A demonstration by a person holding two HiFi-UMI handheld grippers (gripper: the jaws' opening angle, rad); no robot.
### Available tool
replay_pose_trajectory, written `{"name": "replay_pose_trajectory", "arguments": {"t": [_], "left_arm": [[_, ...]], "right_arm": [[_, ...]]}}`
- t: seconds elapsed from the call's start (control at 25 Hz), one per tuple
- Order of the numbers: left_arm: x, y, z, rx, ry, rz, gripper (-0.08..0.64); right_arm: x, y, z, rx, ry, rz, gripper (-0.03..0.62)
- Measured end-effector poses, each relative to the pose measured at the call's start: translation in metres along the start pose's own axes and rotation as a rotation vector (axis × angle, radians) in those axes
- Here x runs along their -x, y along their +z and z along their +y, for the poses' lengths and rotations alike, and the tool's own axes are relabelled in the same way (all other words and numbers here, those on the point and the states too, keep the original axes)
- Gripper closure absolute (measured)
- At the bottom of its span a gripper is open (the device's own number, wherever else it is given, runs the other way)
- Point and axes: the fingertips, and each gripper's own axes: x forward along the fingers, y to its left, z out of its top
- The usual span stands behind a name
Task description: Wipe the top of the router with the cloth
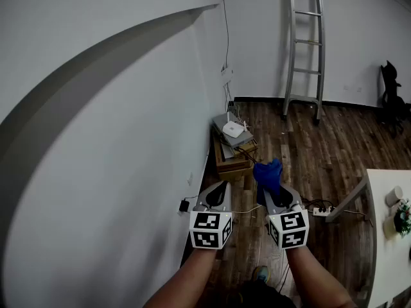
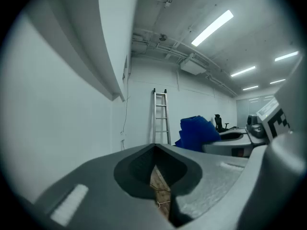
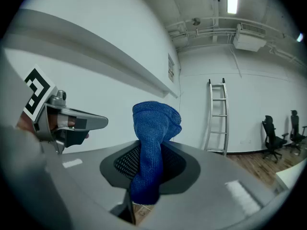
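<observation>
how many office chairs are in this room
2. In the right gripper view both stand right of the ladder: the nearer chair beside it, and the edge chair at the picture's right edge. More may be hidden out of view.

Legible text: none.
1. Marker cube (image 1: 210, 228), rear of left gripper (image 2: 154, 150): b/w square code only, no letters/nos.
2. Marker cube (image 1: 288, 229), rear of right gripper (image 3: 146, 152): same.
3. Wall plate (image 3: 171, 67), ahead of and above right gripper: print too small to read.
</observation>
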Motion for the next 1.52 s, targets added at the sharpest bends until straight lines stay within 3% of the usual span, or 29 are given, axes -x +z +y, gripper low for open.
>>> {"name": "replay_pose_trajectory", "arguments": {"t": [0.48, 0.84, 1.12, 1.52], "left_arm": [[-0.143, 0.013, -0.010, -0.010, 0.037, 0.024, 0.560], [-0.217, 0.009, -0.002, -0.010, 0.030, 0.070, 0.560], [-0.314, 0.011, 0.057, 0.025, 0.008, 0.077, 0.560], [-0.481, 0.009, 0.182, 0.033, -0.089, 0.123, 0.560]], "right_arm": [[-0.100, 0.003, -0.100, -0.005, 0.082, -0.017, 0.477], [-0.158, -0.001, -0.145, -0.021, 0.112, 0.001, 0.476], [-0.253, 0.001, -0.166, -0.010, 0.097, 0.043, 0.474], [-0.457, 0.008, -0.201, -0.041, 0.021, 0.104, 0.474]]}}
